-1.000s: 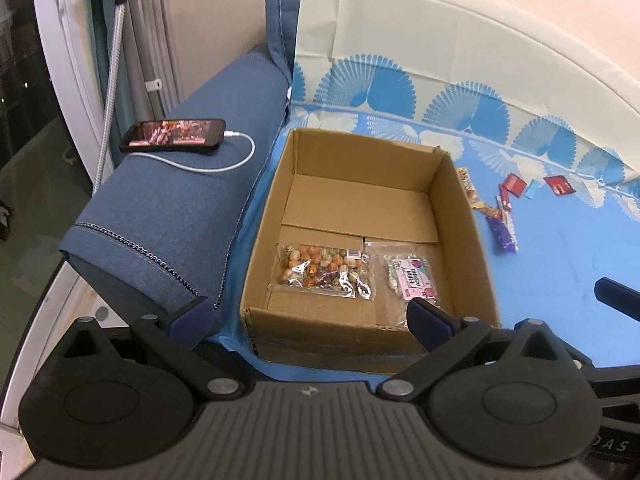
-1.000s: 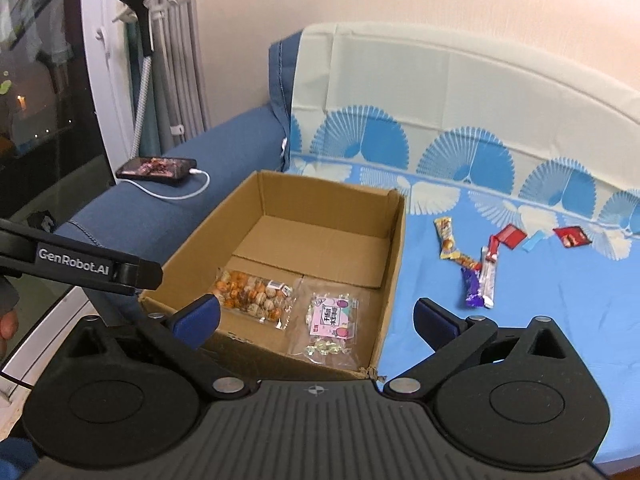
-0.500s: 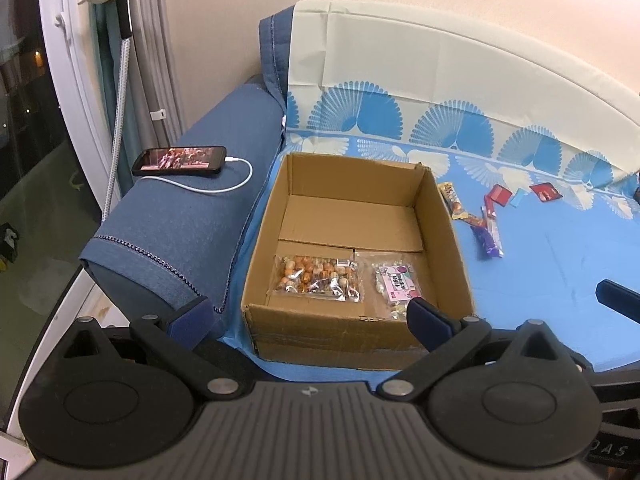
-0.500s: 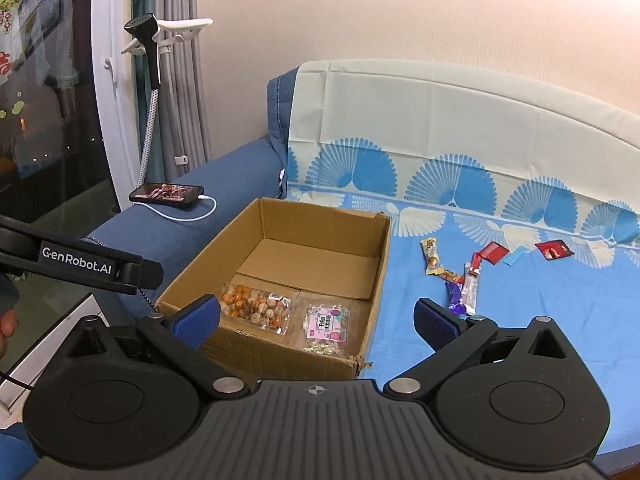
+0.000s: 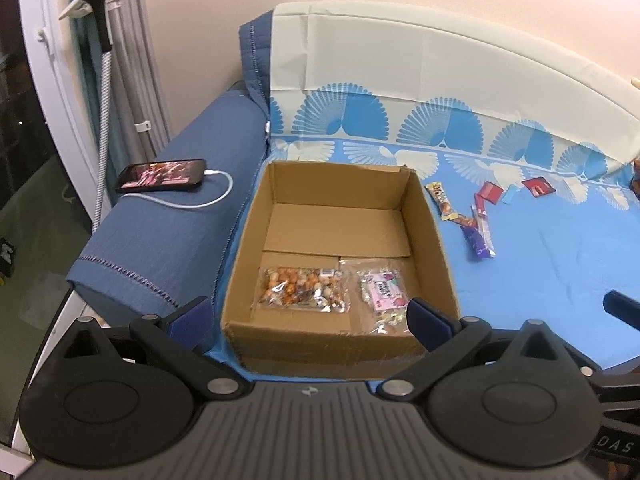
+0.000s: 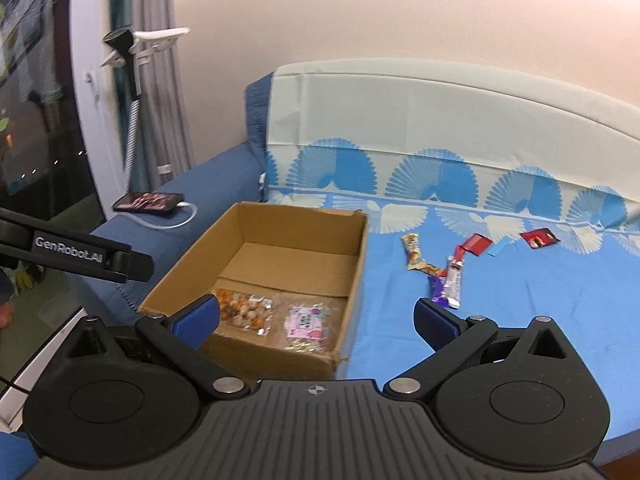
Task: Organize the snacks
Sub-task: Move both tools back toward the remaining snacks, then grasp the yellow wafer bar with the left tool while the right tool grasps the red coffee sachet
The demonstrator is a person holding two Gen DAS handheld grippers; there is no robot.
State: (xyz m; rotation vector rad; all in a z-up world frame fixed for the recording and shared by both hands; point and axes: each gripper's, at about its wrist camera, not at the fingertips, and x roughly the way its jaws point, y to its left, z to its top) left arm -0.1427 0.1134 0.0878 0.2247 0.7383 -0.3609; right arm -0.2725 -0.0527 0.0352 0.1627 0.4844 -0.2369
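1. Left wrist view, far left: a phone lies on the blue armrest with a white cable plugged in. It is probably charging there, and it sits clear of the work.
2. The box sits on the blue sheet just right of the armrest, open on top so snacks can drop straight in.
3. Inside, against the near wall, a nut bag lies flat on the left and a pink bag just beside it on the right. The far half of the floor is bare, which leaves room for more.
4. The left gripper hangs near and above the box's near edge, jaws spread wide and holding nothing.
5. Right of the box, loose on the sheet, are a yellow bar, a purple bar and a silver bar bunched together. Farther right are two red packets with a small blue one between them. None of these has been packed yet.
6. Right wrist view: the right gripper is also wide open and empty, held back over the near edge of the sheet, facing the box and the loose snacks.
7. By my reckoning the task is at an early stage, with two bags in and about six pieces left. The right gripper is the likelier one to reach for the bunched bars.
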